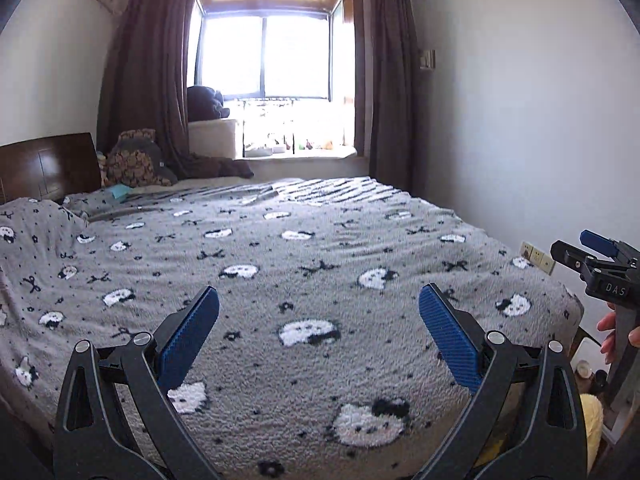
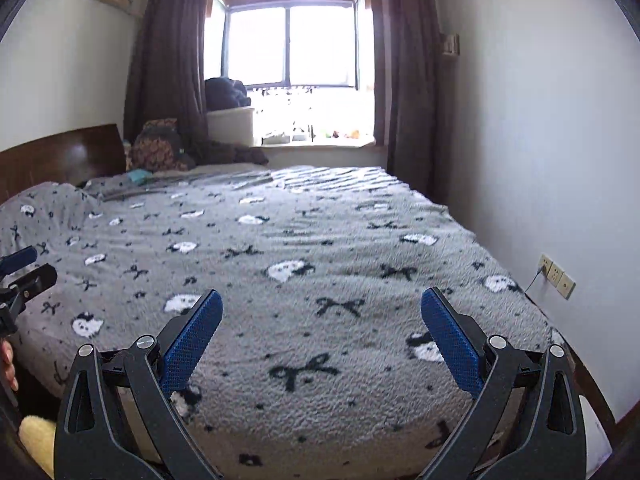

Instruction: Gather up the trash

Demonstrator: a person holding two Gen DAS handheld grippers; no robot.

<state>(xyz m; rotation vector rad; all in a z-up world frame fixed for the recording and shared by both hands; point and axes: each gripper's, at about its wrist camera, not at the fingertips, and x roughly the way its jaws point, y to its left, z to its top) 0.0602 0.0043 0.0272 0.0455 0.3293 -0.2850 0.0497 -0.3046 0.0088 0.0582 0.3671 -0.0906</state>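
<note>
My left gripper is open and empty, held above the foot of a bed covered with a grey blanket printed with white cats and black bows. My right gripper is open and empty too, above the same blanket. The right gripper also shows at the right edge of the left wrist view, and the left gripper at the left edge of the right wrist view. A small teal scrap lies near the headboard; it also shows in the right wrist view. No other loose item shows on the blanket.
A dark wooden headboard stands at the left, with patterned pillows and dark clothes beside it. A window with brown curtains fills the far wall. A white wall with sockets runs along the bed's right side.
</note>
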